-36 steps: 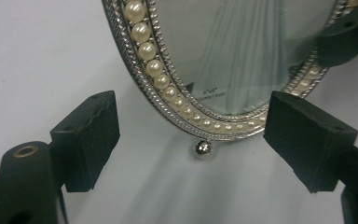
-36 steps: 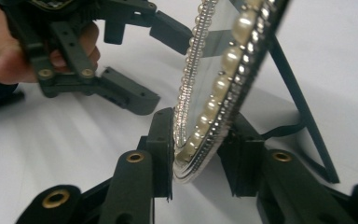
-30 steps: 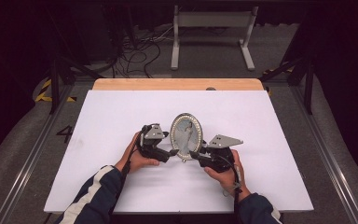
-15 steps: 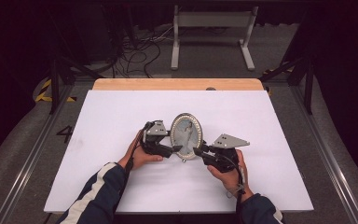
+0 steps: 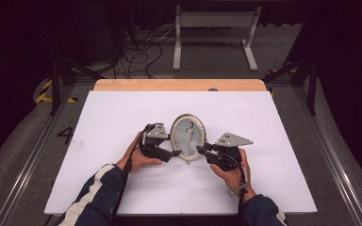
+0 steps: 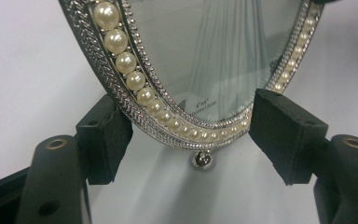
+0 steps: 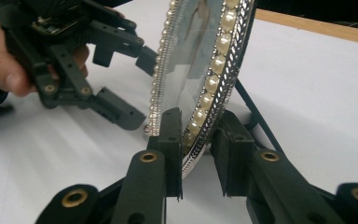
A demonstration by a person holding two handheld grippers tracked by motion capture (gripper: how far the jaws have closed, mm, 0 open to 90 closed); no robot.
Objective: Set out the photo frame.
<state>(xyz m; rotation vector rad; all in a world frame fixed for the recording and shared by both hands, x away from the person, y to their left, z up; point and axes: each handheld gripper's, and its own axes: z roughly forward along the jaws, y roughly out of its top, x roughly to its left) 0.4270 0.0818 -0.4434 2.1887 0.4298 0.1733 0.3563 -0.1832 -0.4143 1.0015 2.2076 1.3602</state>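
Observation:
An oval silver picture frame (image 5: 188, 134) with a pearl border stands upright on the white table (image 5: 122, 122). My left gripper (image 5: 173, 150) meets it from the lower left. Its jaws have just been closing, and its pads (image 6: 105, 135) press on the frame's lower rim (image 6: 168, 126), one on each side, above a small ball foot (image 6: 203, 159). My right gripper (image 5: 201, 149) comes from the lower right. Its jaws have also just been closing and now pinch the pearl rim (image 7: 200, 121) front and back. The left gripper (image 7: 137, 88) shows beyond the frame in the right gripper view.
The frame's thin back strut (image 7: 256, 121) leans onto the table behind it. A wooden strip (image 5: 179, 84) edges the table's far side. Cables (image 5: 136, 52) and a metal stand (image 5: 214, 33) lie on the floor beyond.
Both hands and the frame stay where they were. The jaws on each side look drawn slightly tighter onto the frame's rim.

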